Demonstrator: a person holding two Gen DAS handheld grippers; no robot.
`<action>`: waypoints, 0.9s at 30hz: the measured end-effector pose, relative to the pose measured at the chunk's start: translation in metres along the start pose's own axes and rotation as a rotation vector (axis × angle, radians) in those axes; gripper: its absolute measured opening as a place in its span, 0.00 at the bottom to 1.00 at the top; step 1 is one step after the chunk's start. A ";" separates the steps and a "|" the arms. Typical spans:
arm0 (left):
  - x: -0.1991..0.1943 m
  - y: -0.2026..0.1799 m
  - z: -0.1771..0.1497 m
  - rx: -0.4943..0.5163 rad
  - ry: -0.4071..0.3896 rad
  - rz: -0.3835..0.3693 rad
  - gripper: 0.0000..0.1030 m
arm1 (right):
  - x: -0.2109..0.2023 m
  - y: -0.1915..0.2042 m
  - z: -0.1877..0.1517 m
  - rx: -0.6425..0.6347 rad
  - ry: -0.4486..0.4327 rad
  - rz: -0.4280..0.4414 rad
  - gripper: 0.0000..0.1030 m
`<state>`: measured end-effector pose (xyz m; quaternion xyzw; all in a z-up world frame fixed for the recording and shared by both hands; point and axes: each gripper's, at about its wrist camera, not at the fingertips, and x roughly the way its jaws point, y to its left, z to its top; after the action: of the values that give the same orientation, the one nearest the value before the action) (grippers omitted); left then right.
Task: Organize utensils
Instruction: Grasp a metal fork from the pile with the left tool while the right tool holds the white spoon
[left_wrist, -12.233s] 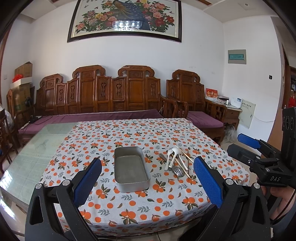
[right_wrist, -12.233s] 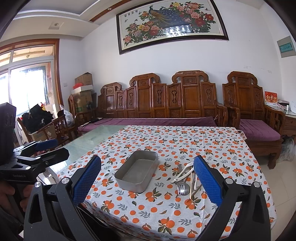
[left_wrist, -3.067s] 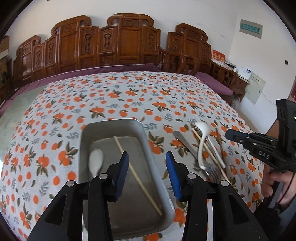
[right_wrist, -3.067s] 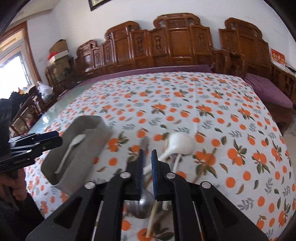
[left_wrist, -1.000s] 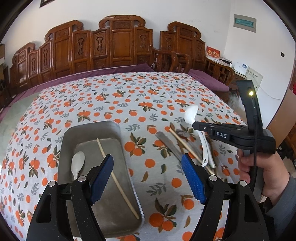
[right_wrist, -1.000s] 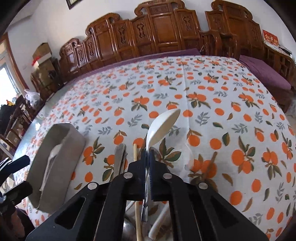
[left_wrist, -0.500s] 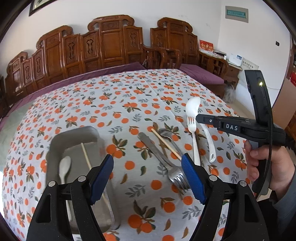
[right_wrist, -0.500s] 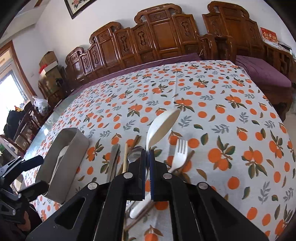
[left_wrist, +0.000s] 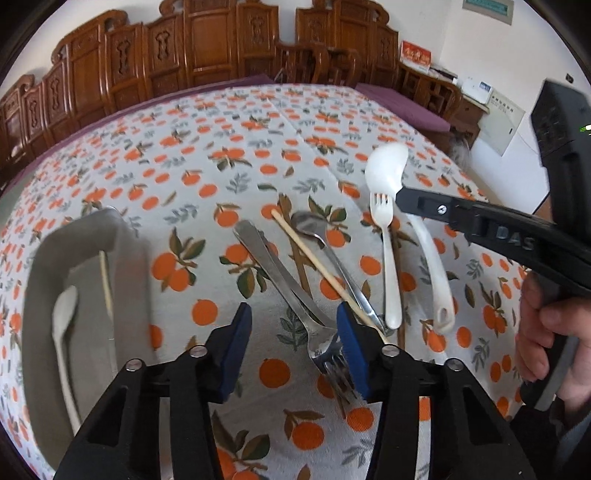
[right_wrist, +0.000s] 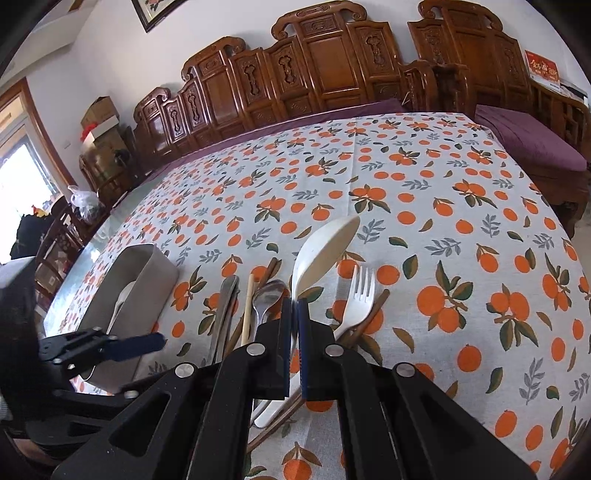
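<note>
My left gripper (left_wrist: 293, 332) hovers low over the loose utensils, its jaws closing. The metal fork (left_wrist: 291, 291) lies between the blue pads, its tines beside the right pad (left_wrist: 349, 345); the pads do not press on it. Beside it lie a light chopstick (left_wrist: 321, 273), a metal spoon (left_wrist: 332, 251) and a white plastic fork (left_wrist: 388, 258). My right gripper (right_wrist: 294, 306) is shut on a white spoon (right_wrist: 321, 251), held bowl-up above the pile. The metal tray (left_wrist: 129, 258) at the left holds another white spoon (left_wrist: 62, 325) and a chopstick (left_wrist: 105, 280).
An orange-print tablecloth (right_wrist: 461, 206) covers the table. Carved wooden benches (right_wrist: 332, 74) with purple cushions stand along its far side and right. A person's hand (left_wrist: 546, 332) grips the right tool close to the table's right edge.
My left gripper has dropped down and shifted right from over the tray to the utensil pile, and its jaws have narrowed. The right gripper keeps the white spoon, almost still.
</note>
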<state>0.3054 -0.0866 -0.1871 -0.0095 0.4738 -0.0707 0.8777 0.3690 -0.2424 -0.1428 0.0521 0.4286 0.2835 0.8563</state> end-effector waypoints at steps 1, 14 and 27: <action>0.005 0.000 0.001 -0.007 0.010 -0.004 0.41 | 0.000 0.001 0.000 -0.003 0.000 0.004 0.04; 0.024 0.016 0.006 -0.080 0.078 -0.003 0.24 | 0.005 0.006 -0.001 -0.017 0.010 0.007 0.04; 0.028 0.015 0.004 -0.099 0.102 -0.048 0.20 | 0.007 0.008 -0.001 -0.028 0.014 -0.004 0.04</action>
<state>0.3256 -0.0761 -0.2093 -0.0604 0.5206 -0.0685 0.8489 0.3676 -0.2322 -0.1454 0.0372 0.4308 0.2881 0.8544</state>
